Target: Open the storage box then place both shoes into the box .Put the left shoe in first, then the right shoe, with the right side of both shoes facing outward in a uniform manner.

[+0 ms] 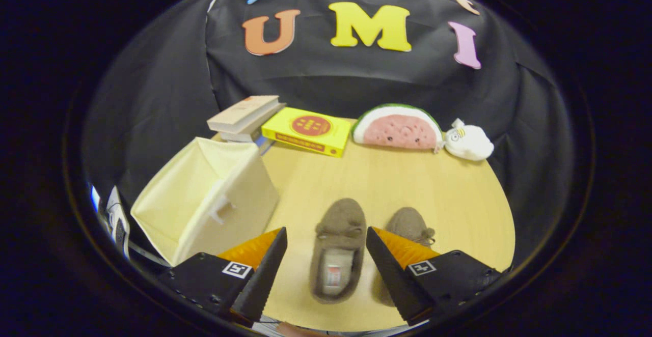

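My tool (326,255) is wide open and holds nothing. The left shoe (338,249) lies on the worktop (387,174) right between my two fingers, its long way pointing straight ahead. The right shoe (407,230) sits just beside it, partly hidden. The storage box (209,199) stands close by on my left, looking shut. I think the box comes first

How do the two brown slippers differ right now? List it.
The left slipper lies in full sight between the fingers of the open hand-held gripper, its insole showing; the right slipper is partly hidden behind one finger. The left slipper is nearer the cream storage box. Both are brown, fuzzy, side by side, toes pointing away.
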A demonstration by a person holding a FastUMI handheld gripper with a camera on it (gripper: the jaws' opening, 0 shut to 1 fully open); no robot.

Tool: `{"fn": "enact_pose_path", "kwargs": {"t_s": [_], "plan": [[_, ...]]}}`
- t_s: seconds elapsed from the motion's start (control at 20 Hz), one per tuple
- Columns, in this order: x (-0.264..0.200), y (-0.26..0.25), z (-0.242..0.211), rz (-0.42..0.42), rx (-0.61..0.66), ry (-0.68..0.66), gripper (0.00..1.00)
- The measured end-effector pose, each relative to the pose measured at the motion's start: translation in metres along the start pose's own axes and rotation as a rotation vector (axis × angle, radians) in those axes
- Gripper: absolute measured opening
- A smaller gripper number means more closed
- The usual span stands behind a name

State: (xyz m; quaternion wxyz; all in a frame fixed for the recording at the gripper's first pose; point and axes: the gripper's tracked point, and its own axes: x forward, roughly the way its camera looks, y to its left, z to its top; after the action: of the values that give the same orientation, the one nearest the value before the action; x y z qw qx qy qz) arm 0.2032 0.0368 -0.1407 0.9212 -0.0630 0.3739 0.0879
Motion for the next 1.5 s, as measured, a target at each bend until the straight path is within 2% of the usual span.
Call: {"fn": "enact_pose_path", "kwargs": {"t_s": [0.1, 0.25, 0.35, 0.5, 0.65, 0.7, 0.8, 0.9, 0.95, 1.2, 1.5], "plan": [[0.011, -0.024, -0.021, -0.03, 0.0, 0.047, 0.94], [0.034, -0.037, -0.049, -0.025, 0.0, 0.131, 0.93], [0.045, -0.034, -0.06, 0.005, 0.01, 0.19, 0.86], [0.061, -0.031, -0.069, 0.025, 0.017, 0.262, 0.58], [0.07, -0.029, -0.076, 0.019, 0.024, 0.319, 0.47], [0.073, -0.023, -0.076, 0.045, 0.037, 0.325, 0.46], [0.071, -0.02, -0.079, 0.059, 0.098, 0.374, 0.11], [0.068, -0.022, -0.078, 0.057, 0.137, 0.377, 0.11], [0.068, -0.02, -0.075, 0.061, 0.165, 0.377, 0.0], [0.038, -0.025, -0.058, 0.088, 0.249, 0.349, 0.0], [-0.043, -0.006, 0.01, 0.087, 0.271, 0.211, 0.0]]}}
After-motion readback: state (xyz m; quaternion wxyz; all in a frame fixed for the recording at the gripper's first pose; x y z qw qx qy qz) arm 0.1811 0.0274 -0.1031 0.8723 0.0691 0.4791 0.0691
